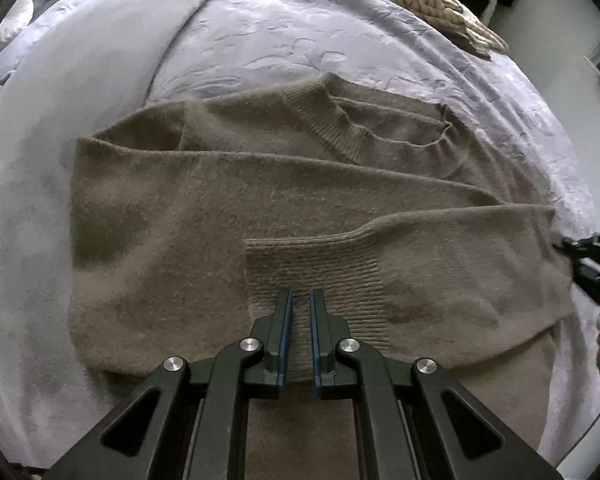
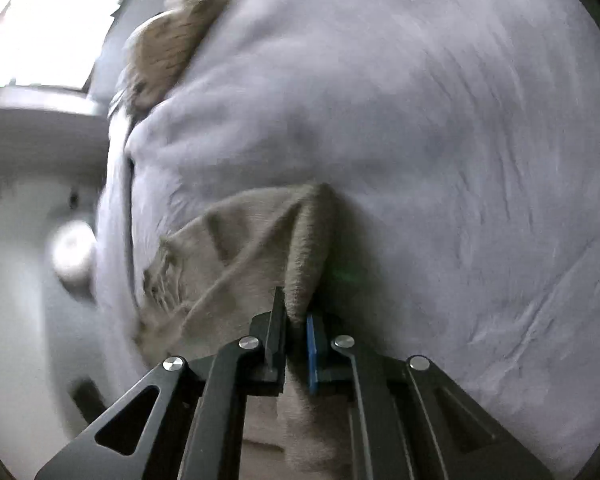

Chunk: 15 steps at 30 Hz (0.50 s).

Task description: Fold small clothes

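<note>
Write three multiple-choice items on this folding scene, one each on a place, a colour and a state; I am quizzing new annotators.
1. Where does the sweater lie?
A. on a bedspread
B. in a basket
C. on a hanger

2. What colour is the sweater?
A. red
B. grey-brown
C. white

3. What is the right gripper doing?
A. hanging open away from cloth
B. pinching a fold of the sweater
C. holding a hanger

Answers:
1. A, it is spread flat on the pale lilac bedspread.
2. B, the knit is grey-brown throughout.
3. B, in the right wrist view a ridge of knit runs between its fingers.
</note>
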Each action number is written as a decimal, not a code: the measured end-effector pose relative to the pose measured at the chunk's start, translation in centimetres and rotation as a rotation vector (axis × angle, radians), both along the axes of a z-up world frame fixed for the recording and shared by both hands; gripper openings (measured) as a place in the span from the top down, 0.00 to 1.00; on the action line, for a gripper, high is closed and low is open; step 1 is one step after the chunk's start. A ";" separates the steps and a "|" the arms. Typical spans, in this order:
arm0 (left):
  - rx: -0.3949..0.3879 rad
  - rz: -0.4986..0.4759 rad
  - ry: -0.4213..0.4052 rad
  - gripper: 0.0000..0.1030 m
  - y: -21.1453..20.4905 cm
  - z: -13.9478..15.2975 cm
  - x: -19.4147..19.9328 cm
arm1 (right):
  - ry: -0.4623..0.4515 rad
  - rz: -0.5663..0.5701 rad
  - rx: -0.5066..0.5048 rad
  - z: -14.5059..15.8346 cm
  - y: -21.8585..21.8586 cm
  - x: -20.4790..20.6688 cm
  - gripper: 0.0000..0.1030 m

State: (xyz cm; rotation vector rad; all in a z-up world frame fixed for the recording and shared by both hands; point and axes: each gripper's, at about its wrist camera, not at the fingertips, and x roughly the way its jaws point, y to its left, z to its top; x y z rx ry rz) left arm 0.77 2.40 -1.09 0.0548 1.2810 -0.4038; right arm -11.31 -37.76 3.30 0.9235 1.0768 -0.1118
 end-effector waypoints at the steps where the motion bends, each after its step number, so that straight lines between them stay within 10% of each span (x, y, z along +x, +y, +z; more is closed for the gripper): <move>1: 0.004 -0.001 -0.003 0.91 0.0 0.0 0.0 | -0.004 0.032 -0.060 1.0 0.5 0.3 0.92; 7: 0.057 -0.026 -0.030 0.91 -0.6 -0.5 0.4 | 0.164 0.171 -0.363 0.0 2.3 2.6 0.92; 15: 0.061 -0.017 -0.022 0.91 1.1 -0.3 0.7 | 0.190 0.075 -0.383 0.6 2.0 0.1 0.91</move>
